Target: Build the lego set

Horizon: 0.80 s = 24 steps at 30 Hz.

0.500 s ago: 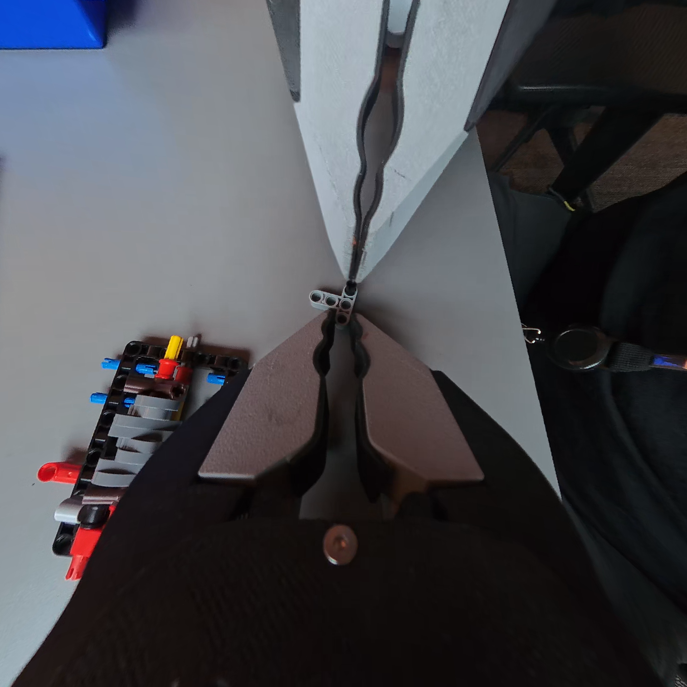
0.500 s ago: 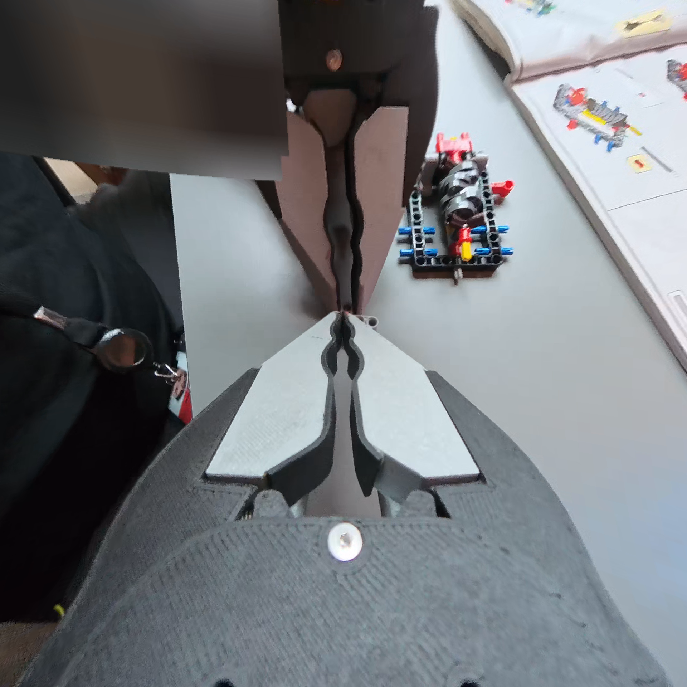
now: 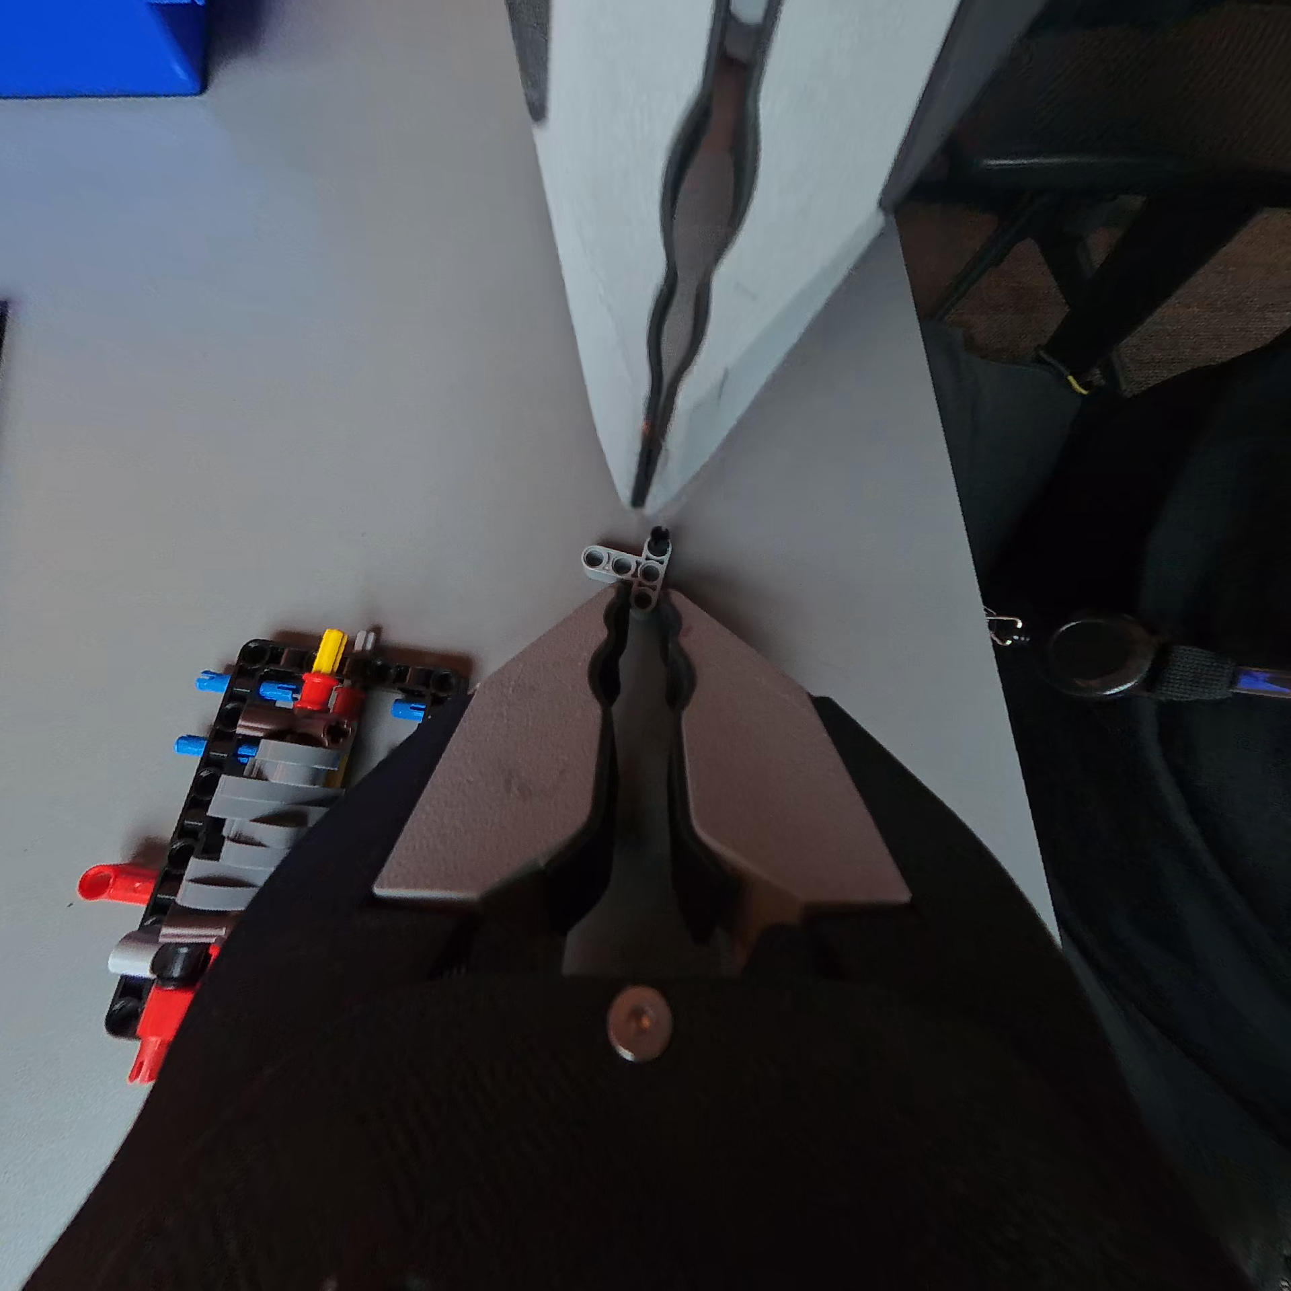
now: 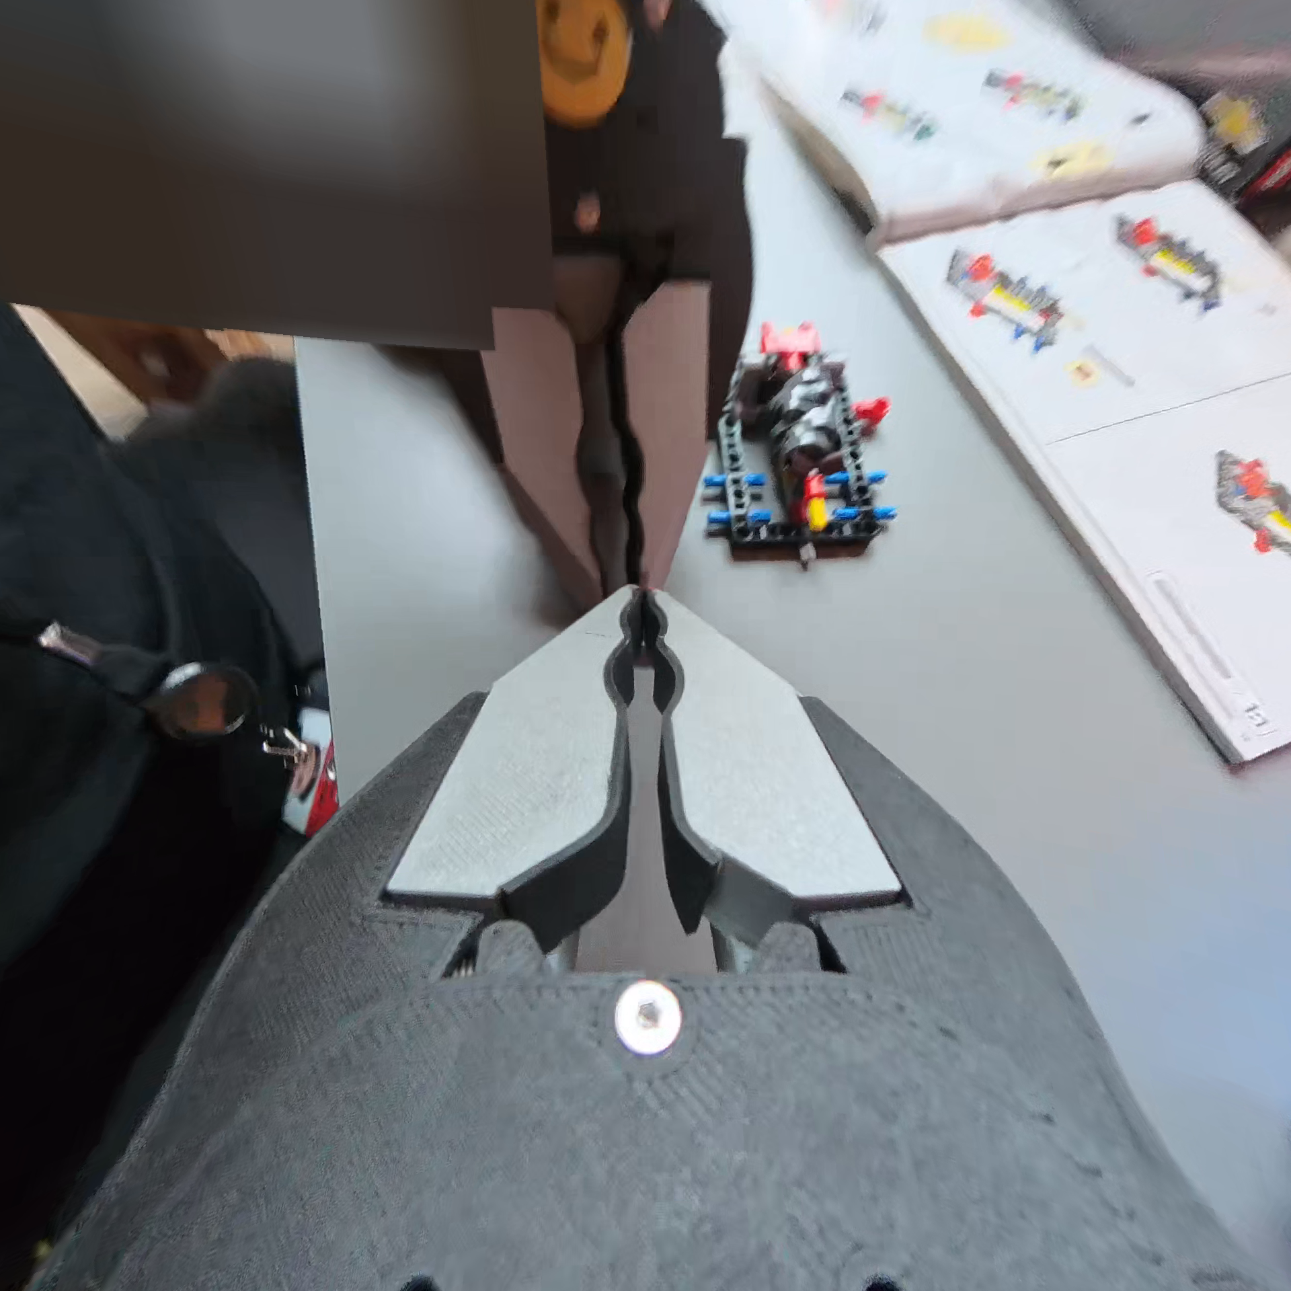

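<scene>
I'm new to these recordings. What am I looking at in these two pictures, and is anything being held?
Each picture comes from a camera mounted on a handheld two-finger gripper, looking along its fingers; a person holds one per hand. The left gripper, brown-fingered, pinches a small grey L-shaped lego beam with a black pin in its corner. The right gripper, grey-fingered, faces it, shut and apparently empty. On the grey table lie a partly built lego frame and an open instruction booklet.

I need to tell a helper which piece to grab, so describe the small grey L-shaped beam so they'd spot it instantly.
On the grey table, find the dark left gripper. Pinched at its tips is the small light-grey L-shaped beam, a black pin rising from its corner. Unlike the black-framed assembly alongside, it is pale, lone and held off the tabletop.
</scene>
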Tool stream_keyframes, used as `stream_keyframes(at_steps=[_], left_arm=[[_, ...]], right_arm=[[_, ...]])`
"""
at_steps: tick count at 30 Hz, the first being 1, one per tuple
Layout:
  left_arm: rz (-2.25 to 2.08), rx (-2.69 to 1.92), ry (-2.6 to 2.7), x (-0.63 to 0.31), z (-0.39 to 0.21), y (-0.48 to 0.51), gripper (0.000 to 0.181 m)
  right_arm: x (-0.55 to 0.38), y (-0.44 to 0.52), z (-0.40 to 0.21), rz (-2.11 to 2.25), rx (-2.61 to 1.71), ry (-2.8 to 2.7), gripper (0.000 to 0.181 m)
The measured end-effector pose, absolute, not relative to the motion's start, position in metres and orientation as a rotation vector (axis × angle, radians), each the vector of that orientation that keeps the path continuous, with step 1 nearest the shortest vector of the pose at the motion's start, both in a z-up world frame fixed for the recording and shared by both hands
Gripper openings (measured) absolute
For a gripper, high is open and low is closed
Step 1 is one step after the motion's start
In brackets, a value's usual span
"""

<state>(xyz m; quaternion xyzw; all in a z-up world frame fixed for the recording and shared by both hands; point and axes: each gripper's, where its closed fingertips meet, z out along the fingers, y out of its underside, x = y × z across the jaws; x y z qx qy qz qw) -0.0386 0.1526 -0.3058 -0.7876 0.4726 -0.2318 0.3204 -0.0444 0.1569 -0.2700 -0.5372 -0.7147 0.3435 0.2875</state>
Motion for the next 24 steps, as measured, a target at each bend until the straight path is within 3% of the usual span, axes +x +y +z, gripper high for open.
stream_keyframes(at_steps=[5,7,17,20,22,24], left_arm=[[-0.585,-2.073,1.224,-0.04,-0.306,0.155,0.006],[-0.582,-2.075,1.212,-0.04,-0.305,0.156,0.02],[-0.564,-2.034,1.005,-0.081,-0.266,0.14,0.036],[-0.444,-2.094,0.808,-0.138,-0.253,0.128,0.033],[-0.479,-2.13,0.735,-0.16,-0.248,0.102,0.019],[-0.395,-2.145,0.641,-0.18,-0.249,0.087,0.02]], right_arm=[[-0.047,0.179,-0.265,0.991,-1.481,-1.767,0.0],[-0.048,0.19,-0.269,0.975,-1.49,-1.717,0.0],[-0.035,0.233,-0.26,0.753,-1.394,-1.55,0.004],[-0.035,0.232,-0.258,0.739,-1.366,-1.548,0.003],[-0.036,0.23,-0.26,0.733,-1.362,-1.571,0.004],[-0.037,0.228,-0.261,0.715,-1.346,-1.579,0.003]])
